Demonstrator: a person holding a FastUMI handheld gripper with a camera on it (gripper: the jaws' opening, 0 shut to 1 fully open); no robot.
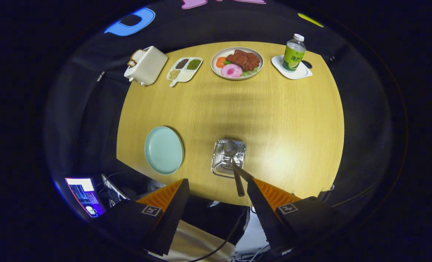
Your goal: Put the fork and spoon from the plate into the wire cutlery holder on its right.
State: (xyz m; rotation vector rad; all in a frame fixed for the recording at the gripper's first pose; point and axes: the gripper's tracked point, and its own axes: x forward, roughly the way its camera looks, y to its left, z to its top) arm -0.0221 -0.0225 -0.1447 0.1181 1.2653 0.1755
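Gripper (216, 183) hangs wide open, holding nothing. Spoon (233, 156) and a second handle, likely the fork (246, 174), sit in the wire holder (227, 157) just ahead of the fingers; green plate (164, 150) ahead-left is bare. Cutlery looks light, stiff, slick: best pinched mid-handle.

We look down past the wide-open gripper (216, 183) at a spoon (233, 160) in the wire cutlery holder (220, 164) at lower centre, an empty plate (164, 150) to its left.
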